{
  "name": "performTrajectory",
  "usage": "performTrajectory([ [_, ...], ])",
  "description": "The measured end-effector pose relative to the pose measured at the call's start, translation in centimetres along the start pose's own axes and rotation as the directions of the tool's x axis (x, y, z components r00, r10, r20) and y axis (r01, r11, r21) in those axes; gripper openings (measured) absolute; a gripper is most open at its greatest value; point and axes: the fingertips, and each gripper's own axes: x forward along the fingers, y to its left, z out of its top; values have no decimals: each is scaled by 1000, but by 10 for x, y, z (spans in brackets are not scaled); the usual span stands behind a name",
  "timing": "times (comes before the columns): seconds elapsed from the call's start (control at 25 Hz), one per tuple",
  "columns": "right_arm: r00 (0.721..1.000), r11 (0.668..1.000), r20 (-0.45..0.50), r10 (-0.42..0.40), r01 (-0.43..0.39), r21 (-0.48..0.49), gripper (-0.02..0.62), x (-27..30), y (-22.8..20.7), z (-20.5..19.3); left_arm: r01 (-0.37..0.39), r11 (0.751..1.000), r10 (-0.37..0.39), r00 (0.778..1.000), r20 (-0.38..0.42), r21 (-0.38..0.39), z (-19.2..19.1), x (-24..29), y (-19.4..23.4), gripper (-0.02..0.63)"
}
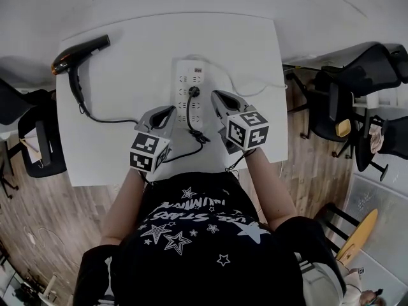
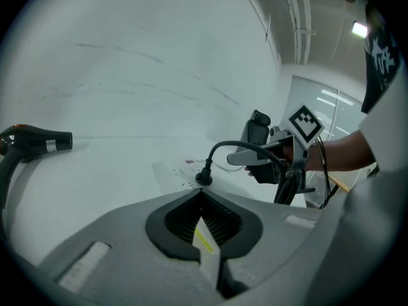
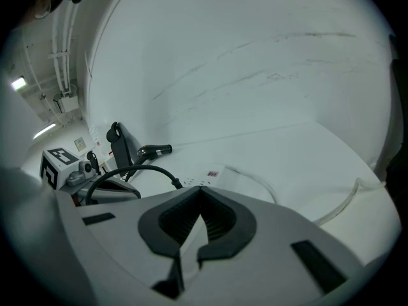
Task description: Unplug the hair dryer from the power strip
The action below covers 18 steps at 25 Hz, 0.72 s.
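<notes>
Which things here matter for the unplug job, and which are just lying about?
For the job:
- hair dryer
- black cord
- plug, seated in the power strip
- left gripper and right gripper, both shut and empty

Just lying about:
- office chairs right of the table
- dark chair at its left

This looks like an office or lab workroom rather than a home. A plain white table (image 1: 95, 158) stands on a wood-plank floor (image 1: 38, 215), with black swivel office chairs (image 1: 335, 107) on both sides of it. The walls (image 3: 255, 56) are bare white. Exposed pipes (image 2: 299, 18) and a strip light (image 2: 360, 29) sit at the ceiling, near a glass partition (image 2: 322, 104).
</notes>
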Motion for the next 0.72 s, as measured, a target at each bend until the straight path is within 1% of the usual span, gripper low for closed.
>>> performTrajectory([
  [0.16,1000,1000,-20,11,-11,-19,8,7,0,-2,18,1000,-18,999,-28,-17,-7,11,0,6],
  [0.44,998,997,-50,35,-39,-70,8,16,4,-5,51,998,-53,997,-62,-20,-13,24,-10,6],
  [0.72,998,997,-50,47,-50,-55,8,18,7,-8,54,998,-55,993,-101,-17,-22,30,-13,6],
])
